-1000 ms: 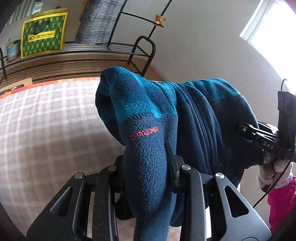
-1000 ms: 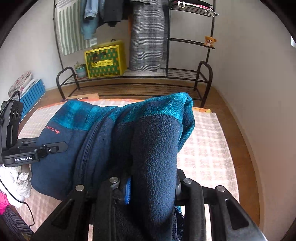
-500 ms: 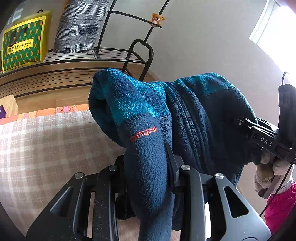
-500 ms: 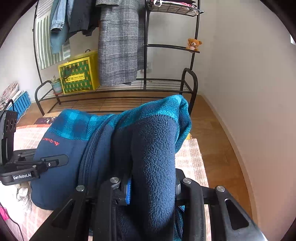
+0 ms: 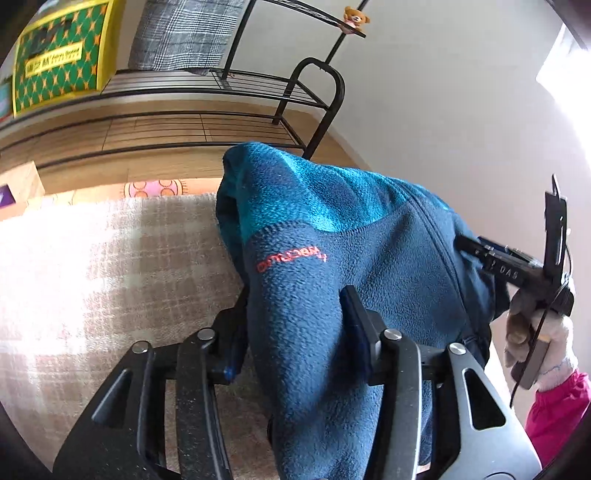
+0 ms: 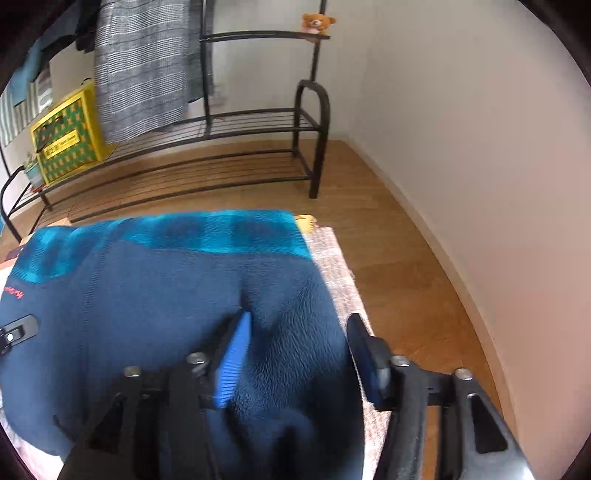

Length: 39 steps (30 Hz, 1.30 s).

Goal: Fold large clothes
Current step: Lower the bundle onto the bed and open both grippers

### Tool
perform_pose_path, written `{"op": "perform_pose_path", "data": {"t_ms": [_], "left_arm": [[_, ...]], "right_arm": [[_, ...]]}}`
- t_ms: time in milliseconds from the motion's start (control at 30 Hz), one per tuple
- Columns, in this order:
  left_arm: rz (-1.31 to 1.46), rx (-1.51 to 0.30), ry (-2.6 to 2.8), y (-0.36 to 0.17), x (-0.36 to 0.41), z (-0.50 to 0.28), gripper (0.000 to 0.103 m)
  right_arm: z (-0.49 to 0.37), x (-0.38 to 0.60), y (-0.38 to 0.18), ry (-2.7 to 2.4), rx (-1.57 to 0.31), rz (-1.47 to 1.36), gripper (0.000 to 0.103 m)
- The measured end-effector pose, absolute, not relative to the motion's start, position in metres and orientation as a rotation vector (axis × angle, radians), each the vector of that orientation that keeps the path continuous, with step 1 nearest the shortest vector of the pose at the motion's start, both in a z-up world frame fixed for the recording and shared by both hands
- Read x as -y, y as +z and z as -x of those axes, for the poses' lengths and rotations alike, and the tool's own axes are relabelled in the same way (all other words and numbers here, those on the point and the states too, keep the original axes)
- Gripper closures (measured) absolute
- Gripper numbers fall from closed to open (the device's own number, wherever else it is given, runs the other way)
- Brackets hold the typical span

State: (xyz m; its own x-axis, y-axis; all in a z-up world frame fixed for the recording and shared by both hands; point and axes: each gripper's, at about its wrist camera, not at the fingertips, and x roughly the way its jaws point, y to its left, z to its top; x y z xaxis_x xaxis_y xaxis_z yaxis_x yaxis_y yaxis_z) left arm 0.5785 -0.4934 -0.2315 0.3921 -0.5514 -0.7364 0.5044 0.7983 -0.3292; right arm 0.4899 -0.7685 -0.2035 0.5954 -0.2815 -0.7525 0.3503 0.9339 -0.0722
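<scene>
Fleece jacket [image 5: 332,266]: navy with teal yoke, red logo, lying bunched on checked blanket [image 5: 92,266].
Left wrist view, left gripper [image 5: 295,343]: jaws have just been opening; fleece fold sits between them, right pad looks just off the cloth, left pad hidden by it.
Left wrist view, right side: right gripper [image 5: 476,251] at jacket's far edge, held by gloved hand [image 5: 535,332], pink sleeve below.
Right wrist view, right gripper [image 6: 295,350]: jaws just been opening, stand apart; fleece fold between, right pad clear of it, blue left pad beside it.
Right wrist view, jacket: spread over blanket's corner, wooden floor [image 6: 388,221] beside.
Background: black metal rack [image 6: 258,122], teddy bear [image 6: 316,22] on its upper shelf, yellow bag [image 6: 66,136], checked coat [image 6: 144,66] hanging.
</scene>
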Motion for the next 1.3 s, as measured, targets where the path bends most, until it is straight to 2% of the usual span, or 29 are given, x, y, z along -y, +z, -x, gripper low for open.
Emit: {"op": "perform_pose_path", "data": {"t_ms": [367,833,1300], "left_arm": [[-0.062,-0.839,-0.656,-0.177,0.471,-0.521,0.053],[-0.142,-0.613,-0.721,-0.06,0.41,-0.349,0.053],[-0.152,-0.493,-0.757,-0.009,0.326,-0.215,0.051]], "right_arm": [[-0.437,0.751,-0.152,-0.387,-0.76,-0.124,0.04],[-0.289,0.669,-0.05,-0.341,-0.647,-0.063,0.04],[-0.145,0.57,-0.007,-0.384,-0.557,-0.057,0.036]]}}
